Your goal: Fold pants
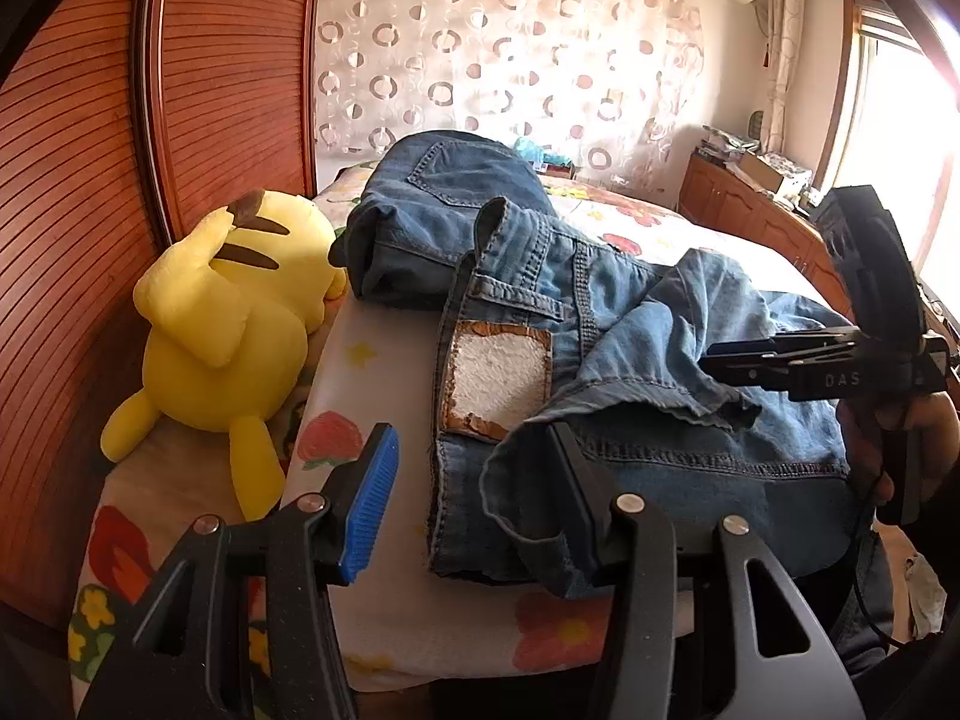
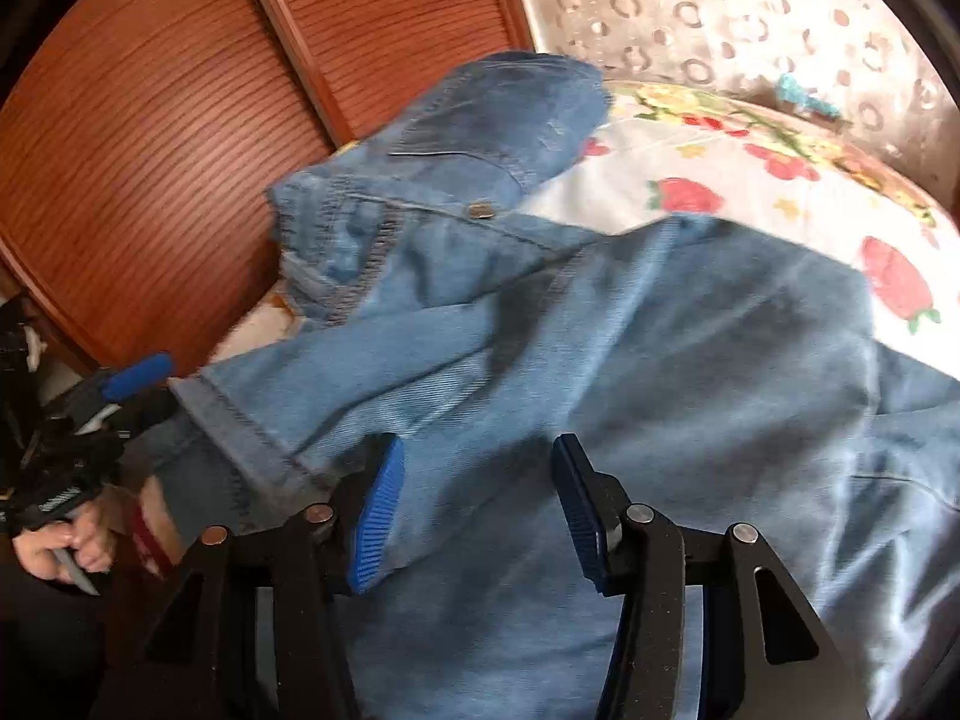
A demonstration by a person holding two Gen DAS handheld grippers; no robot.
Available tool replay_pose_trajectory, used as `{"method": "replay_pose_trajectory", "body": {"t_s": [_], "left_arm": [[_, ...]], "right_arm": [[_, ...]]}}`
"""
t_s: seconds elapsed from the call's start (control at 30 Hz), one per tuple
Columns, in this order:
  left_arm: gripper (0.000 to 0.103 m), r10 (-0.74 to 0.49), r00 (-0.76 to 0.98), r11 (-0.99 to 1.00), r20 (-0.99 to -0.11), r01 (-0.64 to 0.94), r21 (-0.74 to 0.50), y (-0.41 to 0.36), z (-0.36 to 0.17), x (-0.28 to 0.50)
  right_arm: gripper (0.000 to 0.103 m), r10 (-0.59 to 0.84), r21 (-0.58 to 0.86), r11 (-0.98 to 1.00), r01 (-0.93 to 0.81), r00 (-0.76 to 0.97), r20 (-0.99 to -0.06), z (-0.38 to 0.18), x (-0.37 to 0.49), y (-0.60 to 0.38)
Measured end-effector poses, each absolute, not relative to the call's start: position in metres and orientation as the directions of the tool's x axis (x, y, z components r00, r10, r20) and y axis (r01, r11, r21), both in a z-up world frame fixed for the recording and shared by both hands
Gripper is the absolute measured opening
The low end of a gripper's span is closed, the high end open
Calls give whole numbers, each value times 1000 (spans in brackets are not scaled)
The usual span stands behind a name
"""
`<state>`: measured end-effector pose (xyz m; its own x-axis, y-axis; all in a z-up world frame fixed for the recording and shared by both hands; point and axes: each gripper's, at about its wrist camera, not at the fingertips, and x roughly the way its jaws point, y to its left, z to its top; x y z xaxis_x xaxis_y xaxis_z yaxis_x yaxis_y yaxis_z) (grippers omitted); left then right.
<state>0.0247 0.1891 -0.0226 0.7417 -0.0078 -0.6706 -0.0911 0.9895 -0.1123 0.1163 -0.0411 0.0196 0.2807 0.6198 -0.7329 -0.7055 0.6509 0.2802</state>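
Blue denim pants (image 1: 600, 312) lie bunched on the bed, waistband towards me, with a worn white-and-brown patch (image 1: 498, 378) showing. A hem fold drapes over the right finger of my left gripper (image 1: 471, 492), which is open, its blue left pad clear of the cloth. My right gripper (image 1: 714, 357) comes in side-on from the right over the pants. In the right wrist view the pants (image 2: 600, 330) fill the frame, and my right gripper (image 2: 477, 510) stands open just above the denim, with nothing pinched. My left gripper (image 2: 132, 381) shows at the left edge, held by a hand (image 2: 60, 546).
A yellow plush toy (image 1: 234, 324) lies left of the pants, against the wooden slatted doors (image 1: 90, 180). The bed sheet (image 1: 384, 396) is white with strawberry and flower prints. A patterned curtain (image 1: 510, 60) hangs behind the bed. A wooden cabinet (image 1: 738, 198) and a bright window stand at the right.
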Motion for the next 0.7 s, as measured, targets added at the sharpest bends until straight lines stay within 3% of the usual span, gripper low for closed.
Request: {"method": "replay_pose_trajectory", "body": {"t_s": [0.07, 0.13, 0.7], "left_arm": [[52, -8, 740, 989, -673, -93, -113, 189, -24, 25], [52, -7, 739, 989, -674, -95, -114, 190, -24, 24], [52, -18, 741, 989, -672, -85, -120, 189, -23, 22]], "right_arm": [[17, 634, 279, 620, -733, 259, -729, 17, 122, -34], [8, 649, 258, 592, -763, 263, -714, 22, 121, -26], [4, 662, 144, 565, -812, 342, -667, 64, 163, 54]]}}
